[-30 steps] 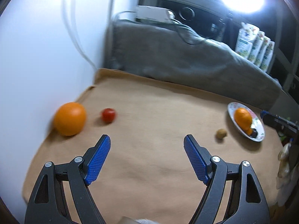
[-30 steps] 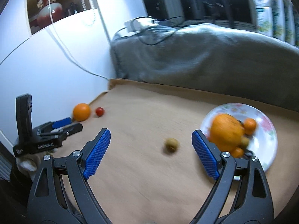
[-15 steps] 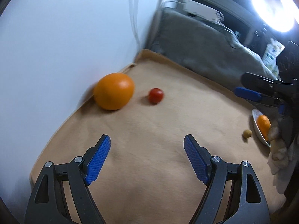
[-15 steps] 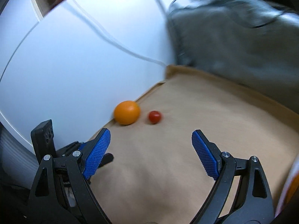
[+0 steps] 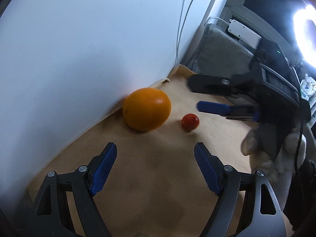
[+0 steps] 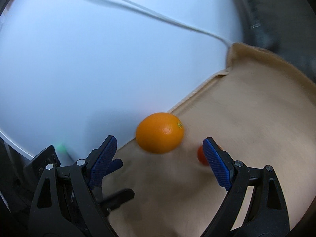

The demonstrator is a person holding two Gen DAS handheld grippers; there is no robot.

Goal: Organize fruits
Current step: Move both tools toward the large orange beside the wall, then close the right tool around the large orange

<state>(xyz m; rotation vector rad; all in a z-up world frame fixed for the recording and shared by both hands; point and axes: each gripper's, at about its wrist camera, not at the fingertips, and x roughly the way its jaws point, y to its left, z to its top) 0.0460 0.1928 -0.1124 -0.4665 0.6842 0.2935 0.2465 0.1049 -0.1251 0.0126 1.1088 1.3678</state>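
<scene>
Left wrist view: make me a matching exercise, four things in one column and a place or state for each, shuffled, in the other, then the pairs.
Things:
1. orange
2. small red fruit
3. left gripper
4. right gripper

Places or states:
A. open and empty at the bottom of the frame
B. close by the white wall
C. reaching in from the right, jaws open
D. on the tan cloth to the right of the orange

Pairs: 1-B, 2-D, 3-A, 4-C
</scene>
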